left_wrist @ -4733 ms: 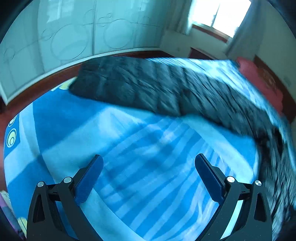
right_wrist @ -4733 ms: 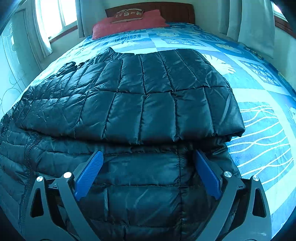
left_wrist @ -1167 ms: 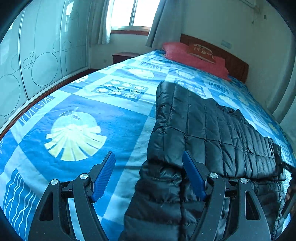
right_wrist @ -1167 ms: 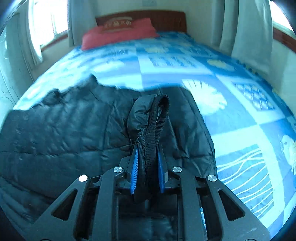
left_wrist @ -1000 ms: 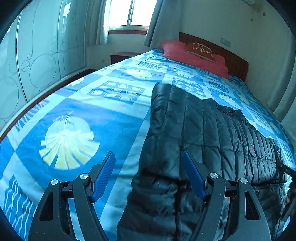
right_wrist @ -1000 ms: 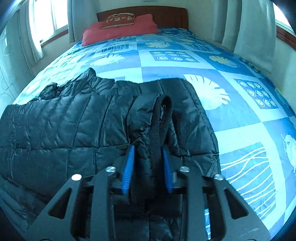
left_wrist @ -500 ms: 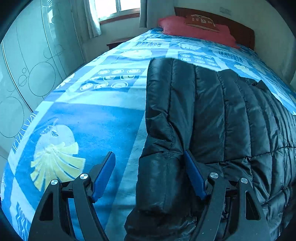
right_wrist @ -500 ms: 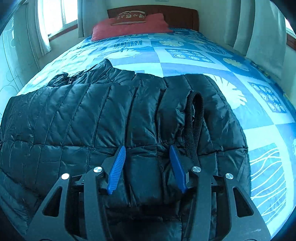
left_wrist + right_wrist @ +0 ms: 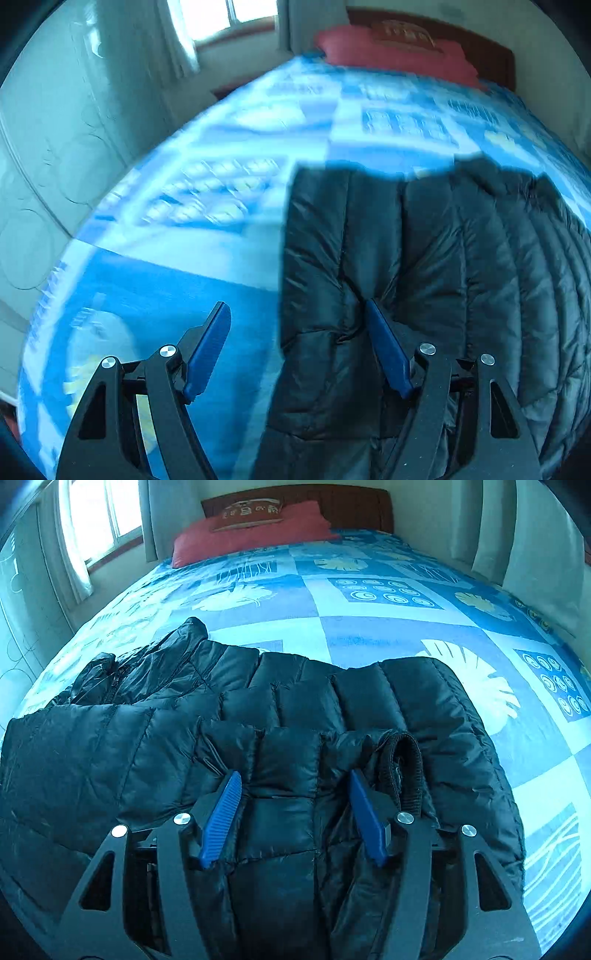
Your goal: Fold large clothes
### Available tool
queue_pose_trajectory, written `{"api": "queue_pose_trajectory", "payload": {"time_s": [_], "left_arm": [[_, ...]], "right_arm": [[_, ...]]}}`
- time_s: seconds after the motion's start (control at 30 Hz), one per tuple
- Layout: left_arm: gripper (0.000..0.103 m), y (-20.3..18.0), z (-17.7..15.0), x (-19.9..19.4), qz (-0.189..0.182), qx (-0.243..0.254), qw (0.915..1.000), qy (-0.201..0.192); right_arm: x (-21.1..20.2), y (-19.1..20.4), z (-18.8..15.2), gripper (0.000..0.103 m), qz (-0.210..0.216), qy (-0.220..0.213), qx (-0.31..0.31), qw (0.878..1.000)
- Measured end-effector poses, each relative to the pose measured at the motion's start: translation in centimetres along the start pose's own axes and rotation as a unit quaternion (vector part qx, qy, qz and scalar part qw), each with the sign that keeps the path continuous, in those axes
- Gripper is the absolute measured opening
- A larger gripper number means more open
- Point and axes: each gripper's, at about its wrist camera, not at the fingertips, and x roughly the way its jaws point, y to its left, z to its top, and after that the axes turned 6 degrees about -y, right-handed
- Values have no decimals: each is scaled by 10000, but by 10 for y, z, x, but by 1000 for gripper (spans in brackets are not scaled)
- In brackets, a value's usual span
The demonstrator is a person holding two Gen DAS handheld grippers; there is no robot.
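A black quilted jacket [image 9: 295,709] lies folded on the bed [image 9: 388,627], spread across the near part of the blue patterned cover. Its collar end bunches at the far left in the right wrist view, and a ribbed black cuff [image 9: 404,771] curls up on top of the near right part of the garment.

The right hand-held gripper [image 9: 295,812] sits low over the jacket with its jaws apart; both blue pads [image 9: 221,819] rest against the puffy fabric, a padded fold bulging up between them, but they do not pinch it. The cuff stands just right of the right pad.

The left hand-held gripper [image 9: 295,350] is also spread wide, at the jacket's [image 9: 424,258] left edge. Its right pad [image 9: 388,354] presses into a crease of the fabric, while its left pad [image 9: 208,350] hangs over bare bed cover [image 9: 166,288], clear of the garment. The jacket's edge runs between the two pads. This view is blurred, so the cover's pattern is smeared.

At the far end of the bed a red pillow [image 9: 255,531] leans against a dark wooden headboard [image 9: 354,506]. A window [image 9: 99,517] with pale curtains lights the far left, and more curtain [image 9: 528,535] hangs at the far right.
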Motion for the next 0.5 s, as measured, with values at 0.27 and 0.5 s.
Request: {"api": "queue_pose_trajectory", "payload": {"time_s": [0.27,0.5], "left_arm": [[73,-6,22,-58,-402,-499,9941,-875],[75,-52,16,3,-554,-81,9983,-179]], "right_arm": [[-31,48,19,58,551,-522,-215,9969],[12,97,7,62,631,-141,-622,9960]]}}
